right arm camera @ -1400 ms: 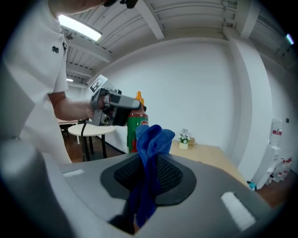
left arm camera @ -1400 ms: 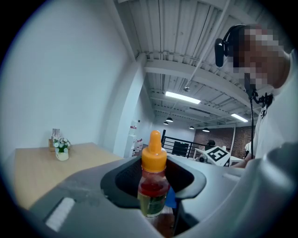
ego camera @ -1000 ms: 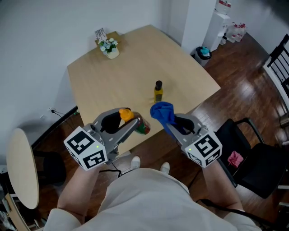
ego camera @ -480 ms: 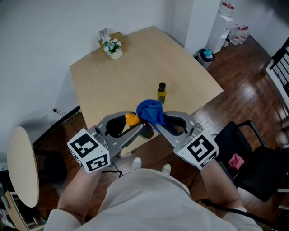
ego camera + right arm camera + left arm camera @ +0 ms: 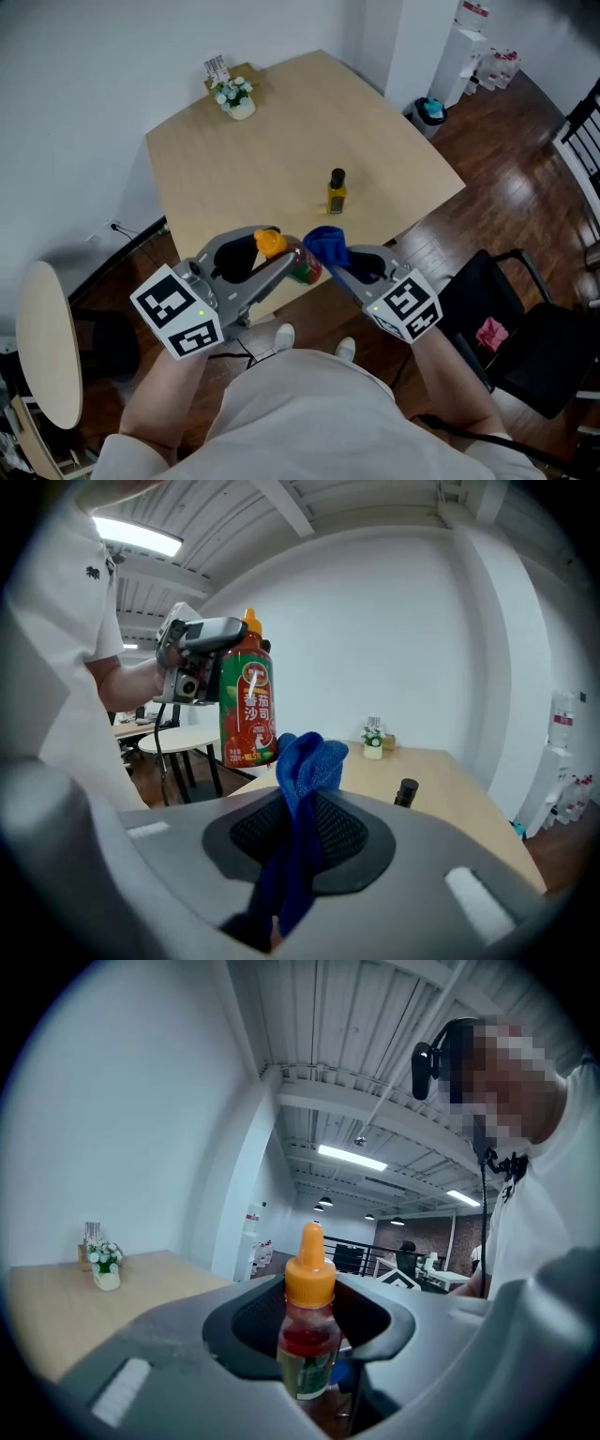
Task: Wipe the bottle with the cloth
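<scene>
Left gripper [image 5: 284,265] clamps tight on the red sauce bottle [image 5: 302,267], aloft off the table's [image 5: 244,169] near edge. Right gripper [image 5: 339,265] pinches the blue cloth [image 5: 325,244] beside it (touching, or nearly). Risk: hard wiping may twist the bottle loose, and the thin pinch may shed the cloth.

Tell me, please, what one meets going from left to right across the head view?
Round side table → flower pot → orange-capped bottle → blue cloth → bin → black chair.
</scene>
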`<state>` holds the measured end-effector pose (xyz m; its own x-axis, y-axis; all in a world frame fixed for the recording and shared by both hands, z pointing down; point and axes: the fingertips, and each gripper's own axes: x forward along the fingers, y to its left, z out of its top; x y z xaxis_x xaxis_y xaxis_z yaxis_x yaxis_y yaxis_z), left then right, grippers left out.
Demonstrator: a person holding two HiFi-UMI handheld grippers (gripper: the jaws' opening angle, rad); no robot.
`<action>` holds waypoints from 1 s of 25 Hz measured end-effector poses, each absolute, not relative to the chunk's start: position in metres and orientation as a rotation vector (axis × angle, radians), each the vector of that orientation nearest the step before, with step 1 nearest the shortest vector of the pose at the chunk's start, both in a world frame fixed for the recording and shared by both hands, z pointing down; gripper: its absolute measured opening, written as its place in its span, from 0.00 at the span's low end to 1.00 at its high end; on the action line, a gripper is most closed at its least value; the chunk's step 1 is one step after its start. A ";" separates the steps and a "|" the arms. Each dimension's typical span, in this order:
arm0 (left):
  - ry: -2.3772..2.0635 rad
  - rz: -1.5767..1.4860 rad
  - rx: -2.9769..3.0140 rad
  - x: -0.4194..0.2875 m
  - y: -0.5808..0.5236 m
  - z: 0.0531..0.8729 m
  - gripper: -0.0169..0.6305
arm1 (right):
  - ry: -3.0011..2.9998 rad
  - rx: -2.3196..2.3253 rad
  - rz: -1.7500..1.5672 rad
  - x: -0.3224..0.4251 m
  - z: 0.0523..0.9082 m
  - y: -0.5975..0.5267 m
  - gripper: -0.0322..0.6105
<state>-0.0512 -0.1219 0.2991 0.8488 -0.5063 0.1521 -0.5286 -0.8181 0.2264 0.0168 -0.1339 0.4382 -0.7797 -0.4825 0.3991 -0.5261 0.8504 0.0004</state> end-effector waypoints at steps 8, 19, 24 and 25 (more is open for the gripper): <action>-0.882 0.155 2.765 -0.059 -0.132 0.306 0.27 | -2.833 0.935 -0.025 0.029 0.347 -0.121 0.17; -0.895 0.149 2.735 -0.067 -0.145 0.314 0.27 | -2.720 0.842 0.082 0.005 0.402 -0.099 0.18; -0.872 0.136 2.725 -0.070 -0.158 0.320 0.27 | -2.646 0.851 0.221 0.011 0.444 -0.097 0.18; -0.871 0.135 2.722 -0.070 -0.161 0.321 0.27 | -2.632 0.857 0.244 0.014 0.450 -0.096 0.18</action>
